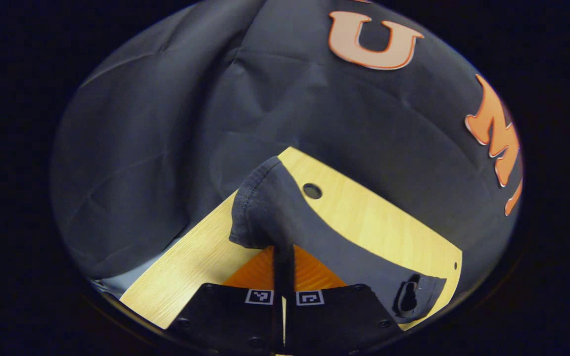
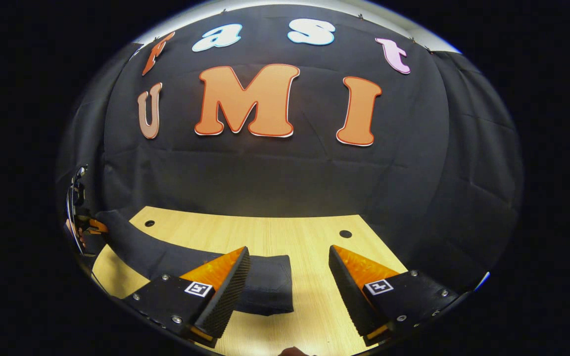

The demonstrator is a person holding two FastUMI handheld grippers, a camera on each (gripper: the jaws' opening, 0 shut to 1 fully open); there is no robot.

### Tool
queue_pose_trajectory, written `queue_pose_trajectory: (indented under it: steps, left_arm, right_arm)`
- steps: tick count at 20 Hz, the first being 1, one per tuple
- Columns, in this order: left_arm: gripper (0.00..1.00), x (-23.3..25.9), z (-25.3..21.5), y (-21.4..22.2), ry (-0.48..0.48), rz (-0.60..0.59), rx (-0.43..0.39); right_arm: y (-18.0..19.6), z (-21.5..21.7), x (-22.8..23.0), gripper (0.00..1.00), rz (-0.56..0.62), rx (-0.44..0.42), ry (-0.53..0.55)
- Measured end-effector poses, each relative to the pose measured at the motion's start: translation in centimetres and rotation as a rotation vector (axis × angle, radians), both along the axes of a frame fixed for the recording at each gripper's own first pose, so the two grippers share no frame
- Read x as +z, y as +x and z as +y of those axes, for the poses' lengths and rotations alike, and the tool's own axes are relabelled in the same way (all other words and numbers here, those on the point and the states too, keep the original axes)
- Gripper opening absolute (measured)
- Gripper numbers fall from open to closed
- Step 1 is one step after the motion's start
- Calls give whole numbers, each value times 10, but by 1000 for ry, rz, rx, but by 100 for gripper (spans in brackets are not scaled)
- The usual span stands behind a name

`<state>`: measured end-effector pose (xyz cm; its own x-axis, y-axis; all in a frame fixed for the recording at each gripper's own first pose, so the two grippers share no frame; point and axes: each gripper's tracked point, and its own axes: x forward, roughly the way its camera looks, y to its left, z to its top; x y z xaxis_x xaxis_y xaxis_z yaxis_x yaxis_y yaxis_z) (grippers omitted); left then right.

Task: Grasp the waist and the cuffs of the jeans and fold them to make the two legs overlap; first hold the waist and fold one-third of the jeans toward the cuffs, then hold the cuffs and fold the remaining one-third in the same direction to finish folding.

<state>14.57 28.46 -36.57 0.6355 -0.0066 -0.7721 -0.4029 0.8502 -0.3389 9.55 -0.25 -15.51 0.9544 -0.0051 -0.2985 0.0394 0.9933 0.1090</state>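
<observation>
The jeans [image 2: 201, 262] lie long across the counter [image 2: 309, 232], one end pinched by the left tongs [image 1: 283, 267], the other end lying just ahead of the spread right tongs [image 2: 289, 277].

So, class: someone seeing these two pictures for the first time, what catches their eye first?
In the left gripper view, the left gripper pinches a bunched edge of the dark denim jeans above the pale wooden table. In the right gripper view, the right gripper is open over the jeans' end.
</observation>
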Motion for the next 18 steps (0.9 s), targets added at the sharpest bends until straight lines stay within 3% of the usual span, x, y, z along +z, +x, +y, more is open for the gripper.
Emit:
queue_pose_trajectory:
  steps: [7,8,18]
  left_arm:
    - [2,64,-37,-1,-21,-115,-42]
    - [2,70,-43,-1,-21,-128,-44]
    - [2,151,-161,7,-23,-255,-206]
  right_arm:
    - [16,1,-1,100,-26,49,-3]
    - [18,1,0,96,-35,53,-3]
    - [27,-28,-13,96,-48,78,0]
